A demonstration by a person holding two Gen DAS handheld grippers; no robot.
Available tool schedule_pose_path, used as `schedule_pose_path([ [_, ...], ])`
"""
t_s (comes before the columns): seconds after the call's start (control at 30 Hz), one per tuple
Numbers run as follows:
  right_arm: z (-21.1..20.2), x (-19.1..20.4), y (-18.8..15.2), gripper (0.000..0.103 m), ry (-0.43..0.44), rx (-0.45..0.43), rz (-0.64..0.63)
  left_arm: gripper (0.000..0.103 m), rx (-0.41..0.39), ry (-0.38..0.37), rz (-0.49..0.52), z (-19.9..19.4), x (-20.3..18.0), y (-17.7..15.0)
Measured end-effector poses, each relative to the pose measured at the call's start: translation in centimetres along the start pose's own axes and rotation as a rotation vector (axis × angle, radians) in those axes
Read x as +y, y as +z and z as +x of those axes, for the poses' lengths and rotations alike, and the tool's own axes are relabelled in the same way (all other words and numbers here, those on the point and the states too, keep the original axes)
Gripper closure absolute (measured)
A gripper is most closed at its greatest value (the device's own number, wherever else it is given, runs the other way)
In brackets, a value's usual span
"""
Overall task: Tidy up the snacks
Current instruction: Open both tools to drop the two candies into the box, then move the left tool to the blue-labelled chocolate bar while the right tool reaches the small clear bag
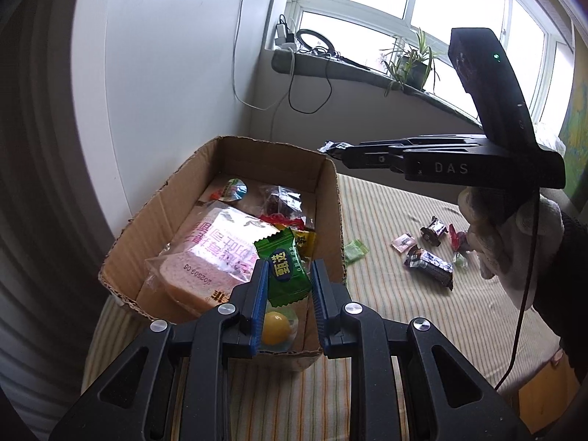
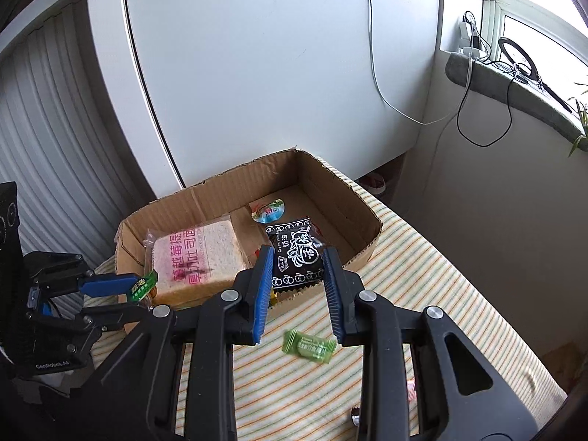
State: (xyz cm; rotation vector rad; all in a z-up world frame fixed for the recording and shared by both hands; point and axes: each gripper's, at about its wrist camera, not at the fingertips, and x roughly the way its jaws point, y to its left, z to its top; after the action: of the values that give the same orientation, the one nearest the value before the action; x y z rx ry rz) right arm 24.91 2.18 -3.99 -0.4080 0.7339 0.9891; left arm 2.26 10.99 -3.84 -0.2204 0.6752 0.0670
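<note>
Two hand-held grippers, each pinching one packet, over one cardboard box (image 2: 362, 217).

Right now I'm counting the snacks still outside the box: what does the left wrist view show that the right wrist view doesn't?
Only the left wrist view: loose wrapped snacks scattered on the striped cloth, and a yellow jelly cup in the box. Only the right wrist view: the black packet's printed face, held by the right gripper. Both: the cardboard box, the bread pack, the light green candy outside the box.
</note>
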Motion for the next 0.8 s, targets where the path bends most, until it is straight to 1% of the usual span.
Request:
schedule_pose_path([
  [0.3, 2.3, 0.8, 1.3, 0.075, 0.028, 0.024, 0.009, 0.081, -0.004, 0.003, -0.003, 0.0, 0.4, 0.4],
  [0.53, 2.7, 1.5, 1.9, 0.073, 0.043, 0.015, 0.008, 0.081, -0.008, 0.009, -0.025, 0.0, 0.9, 0.7],
  [0.57, 2.7, 1.5, 2.0, 0.068, 0.041, 0.014, 0.008, 0.08, -0.01, 0.01, -0.029, -0.1, 1.0, 0.7],
  [0.6, 2.7, 1.5, 2.0, 0.054, 0.039, 0.012, 0.007, 0.077, -0.009, 0.01, -0.033, -0.1, 1.1, 0.7],
  [0.63, 2.6, 1.5, 2.0, 0.045, 0.038, 0.008, 0.007, 0.075, -0.009, 0.013, -0.037, -0.1, 1.2, 0.8],
  [0.67, 2.3, 1.6, 2.0, 0.033, 0.04, -0.003, 0.007, 0.07, -0.01, 0.015, -0.04, -0.1, 1.2, 0.8],
  [0.7, 2.1, 1.6, 1.9, 0.031, 0.038, -0.011, 0.007, 0.066, -0.01, 0.016, -0.044, -0.1, 1.2, 0.8],
  [0.8, 1.6, 1.4, 1.8, 0.03, 0.033, -0.015, 0.012, 0.064, -0.011, 0.019, -0.045, -0.2, 1.2, 0.9],
])
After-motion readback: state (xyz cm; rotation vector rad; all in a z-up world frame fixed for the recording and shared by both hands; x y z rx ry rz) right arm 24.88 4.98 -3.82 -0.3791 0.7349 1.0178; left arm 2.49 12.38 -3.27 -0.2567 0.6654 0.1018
